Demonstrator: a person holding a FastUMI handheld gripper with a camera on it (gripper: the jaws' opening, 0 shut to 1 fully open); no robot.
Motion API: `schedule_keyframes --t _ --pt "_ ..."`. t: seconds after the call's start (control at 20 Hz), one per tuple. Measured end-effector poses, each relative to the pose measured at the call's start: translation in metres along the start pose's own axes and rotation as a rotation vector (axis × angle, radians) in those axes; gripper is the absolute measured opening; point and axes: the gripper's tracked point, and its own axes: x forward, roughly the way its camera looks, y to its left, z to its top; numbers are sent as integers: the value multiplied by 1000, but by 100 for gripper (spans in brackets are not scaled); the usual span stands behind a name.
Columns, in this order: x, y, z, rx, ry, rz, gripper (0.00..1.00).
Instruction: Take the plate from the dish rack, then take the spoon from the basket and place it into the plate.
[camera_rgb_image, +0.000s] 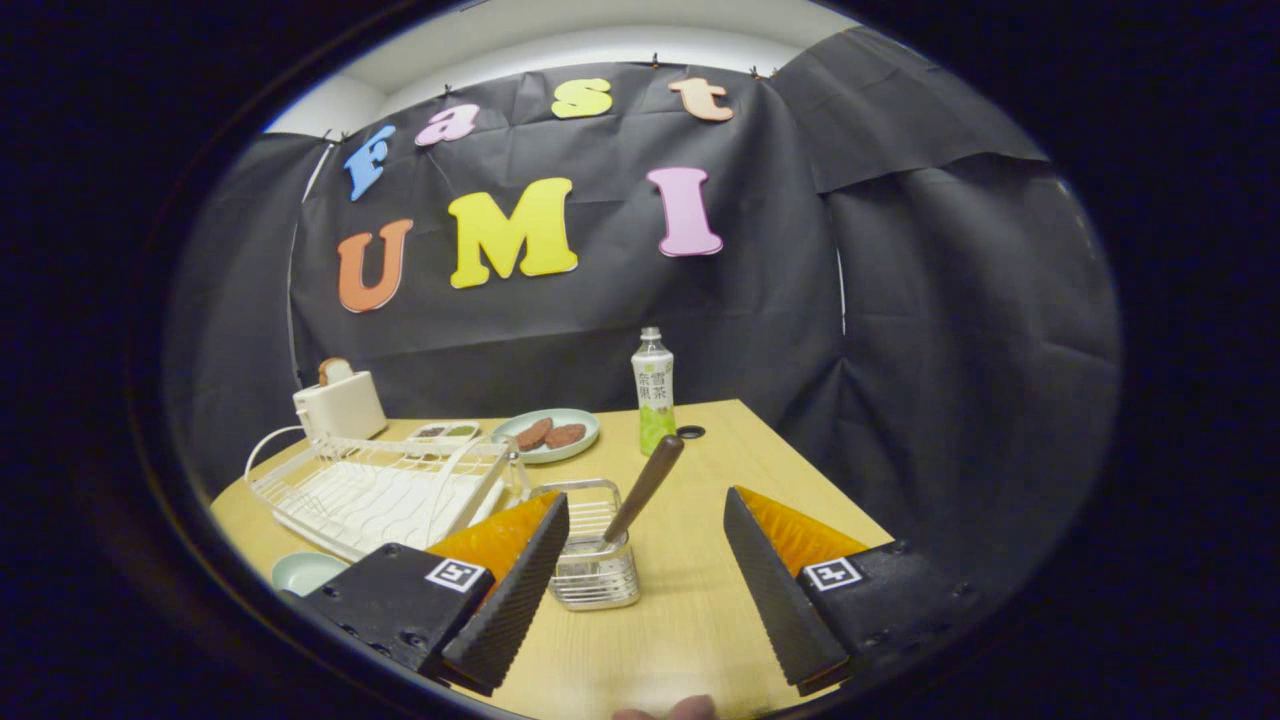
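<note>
Jaws (645, 570) wide open, holding nothing, lined up w/ the basket (592, 552), which sits just ahead btwn the fingers, nearer the left one; looks like approach for spoon grab. Spoon (640, 493) stands in basket, bowl end down and hidden, handle up, long axis tilted up-right and away, so handle is easy to pinch. Plate (305, 570) lies flat on surface (690, 610) by left finger, seemingly off the rack already. Rack (385, 485) beyond, left; nothing seen in it. Further back: toaster (340, 402), dish (548, 435) w/ food, bottle (653, 392).
</note>
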Motion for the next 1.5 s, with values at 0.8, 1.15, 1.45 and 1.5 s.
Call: schedule_keyframes --t 0.8,1.15,1.45,1.5 --pt "40 21 9 149 49 75 24" --pt "11 28 54 154 -70 36 11" --pt "-55 62 116 43 -274 20 11" --pt "-67 74 119 23 -287 31 11"
